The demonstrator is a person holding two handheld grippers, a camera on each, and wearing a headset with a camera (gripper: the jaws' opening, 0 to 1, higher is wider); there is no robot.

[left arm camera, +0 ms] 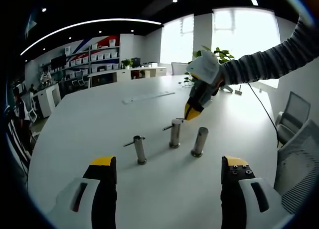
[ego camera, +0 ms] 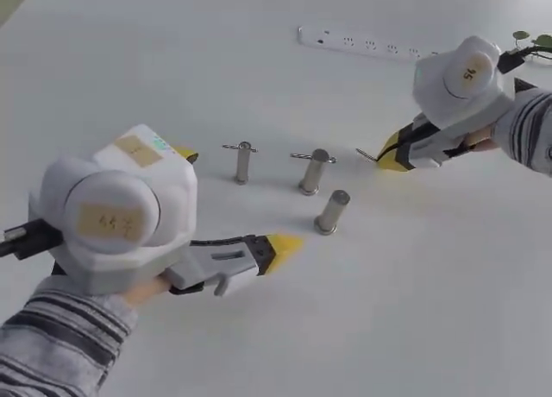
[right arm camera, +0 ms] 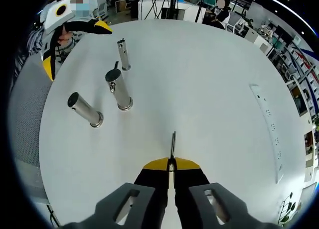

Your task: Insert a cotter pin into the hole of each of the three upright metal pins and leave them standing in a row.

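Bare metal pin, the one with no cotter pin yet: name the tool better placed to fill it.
Right. The right tool is shut on a cotter pin, ready for the bare metal pin; the left tool is open and empty.

Three metal pins (ego camera: pixel 313 172) stand on the table (ego camera: pixel 259 345), two side by side and one in front. A power strip (ego camera: pixel 362 43) lies well behind them.

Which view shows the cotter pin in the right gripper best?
The right gripper view: the cotter pin sticks straight out of the shut right gripper, sharp against the bare table. The head view shows it as a thin sliver at that gripper's tip. In the left gripper view it is too small to tell.
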